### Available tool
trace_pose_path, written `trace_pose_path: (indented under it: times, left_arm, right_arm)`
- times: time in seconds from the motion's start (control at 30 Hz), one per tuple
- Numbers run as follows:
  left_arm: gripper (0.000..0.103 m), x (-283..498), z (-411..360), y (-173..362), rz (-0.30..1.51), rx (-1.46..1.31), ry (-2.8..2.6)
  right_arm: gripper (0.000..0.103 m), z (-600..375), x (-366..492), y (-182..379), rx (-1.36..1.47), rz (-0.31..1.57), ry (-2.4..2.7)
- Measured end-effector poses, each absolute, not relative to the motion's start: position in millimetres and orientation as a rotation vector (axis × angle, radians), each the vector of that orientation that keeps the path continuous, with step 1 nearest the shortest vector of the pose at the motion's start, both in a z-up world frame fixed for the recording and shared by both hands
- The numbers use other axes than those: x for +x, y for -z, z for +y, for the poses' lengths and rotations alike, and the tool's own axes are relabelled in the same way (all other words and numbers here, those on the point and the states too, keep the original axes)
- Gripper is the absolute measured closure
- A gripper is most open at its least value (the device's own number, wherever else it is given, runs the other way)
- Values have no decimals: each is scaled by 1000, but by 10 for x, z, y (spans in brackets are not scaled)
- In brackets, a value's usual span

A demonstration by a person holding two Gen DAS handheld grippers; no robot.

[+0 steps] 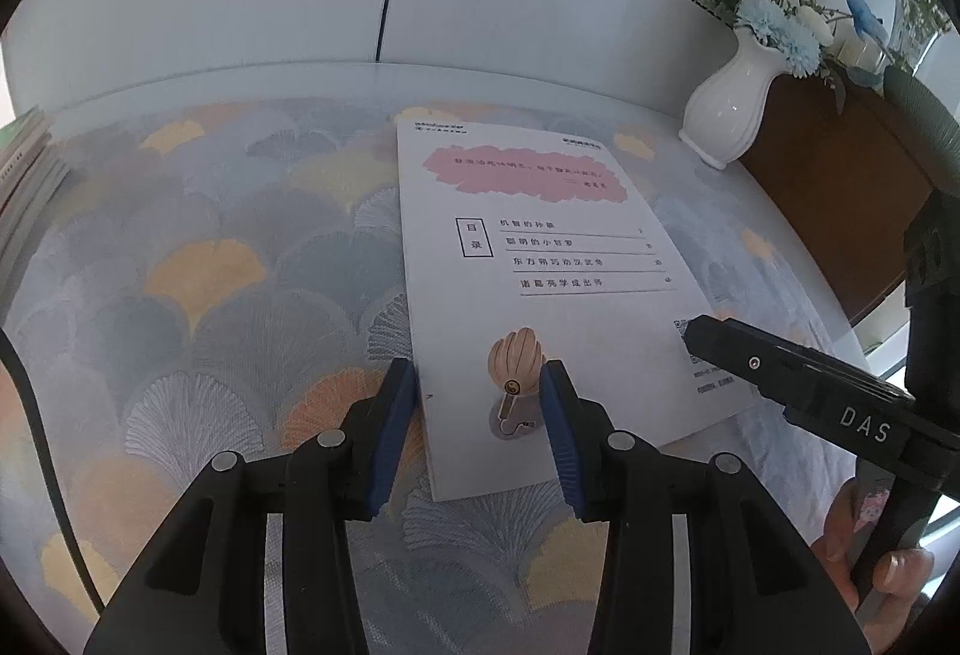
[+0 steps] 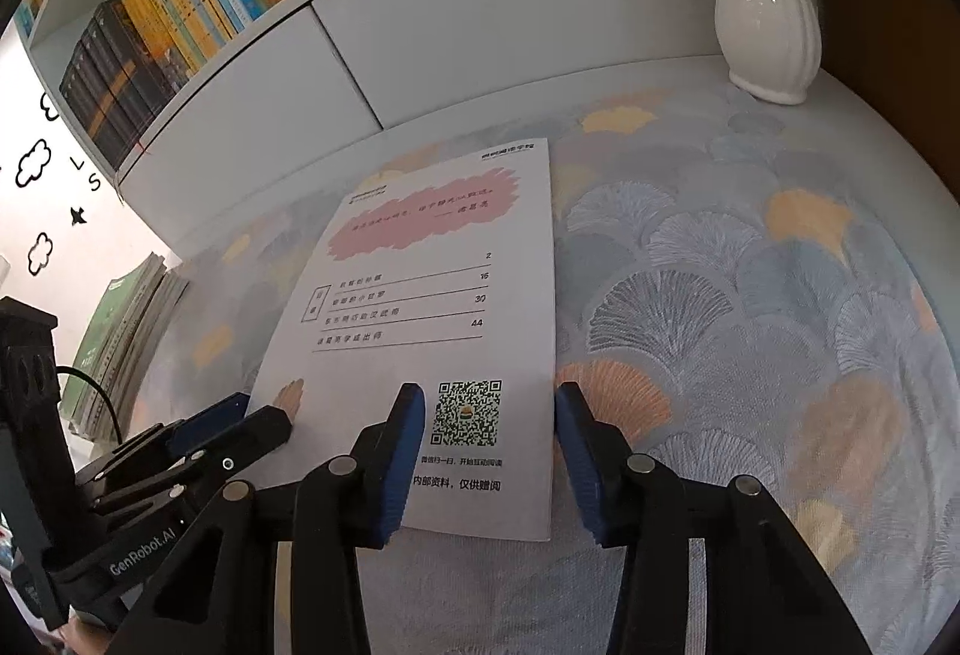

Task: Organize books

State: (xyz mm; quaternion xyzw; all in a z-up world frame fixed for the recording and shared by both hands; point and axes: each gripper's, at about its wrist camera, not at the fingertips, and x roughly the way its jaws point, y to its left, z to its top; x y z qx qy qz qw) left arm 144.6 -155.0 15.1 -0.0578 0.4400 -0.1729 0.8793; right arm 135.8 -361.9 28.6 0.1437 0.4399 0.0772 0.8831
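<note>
Both tongs, left tongs (image 1: 480,433) and right tongs (image 2: 489,460), stand open astride the booklet (image 2: 432,295) near edge at lower centre; better close gently, lifting both corners evenly together

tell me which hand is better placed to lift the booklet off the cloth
Left, probably. The left gripper fingers straddle the white booklet's near left corner and spine edge. The right gripper straddles its near right corner, the loose page side.
</note>
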Motion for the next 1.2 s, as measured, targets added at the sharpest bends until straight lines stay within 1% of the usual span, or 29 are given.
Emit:
trace_pose_path:
  times: [0.1, 0.2, 0.33, 0.7, 0.8, 0.87, 0.97, 1.2]
  left_arm:
    - [64, 1441, -1547, -154, 917, -119, 363]
    - [61, 1429, -1560, -156, 916, -109, 365]
    - [61, 1425, -1569, -161, 916, -108, 370]
    - [61, 1367, -1571, -182, 943, -100, 369]
    - [61, 1225, -1585, -193, 966, -83, 366]
    - [61, 1084, -1561, -201, 993, -83, 378]
    - [61, 830, -1546, -217, 1032, -65, 406]
    - [61, 38, -1484, -210, 1066, -61, 470]
  right_arm:
    - [57, -3647, 1358, -278, 319, 917, -171]
    - [55, -3644, 1356, -281, 319, 918, -175]
    - [51, -3601, 1367, -293, 297, 918, -176]
    - [50, -3621, 1323, -297, 291, 932, -212]
    - [50, -3635, 1248, -295, 304, 946, -221]
    - [47, -3654, 1172, -295, 334, 959, -214]
    - [46, -3640, 983, -303, 335, 981, -206]
    - [44, -3600, 187, -343, 331, 1053, -217]
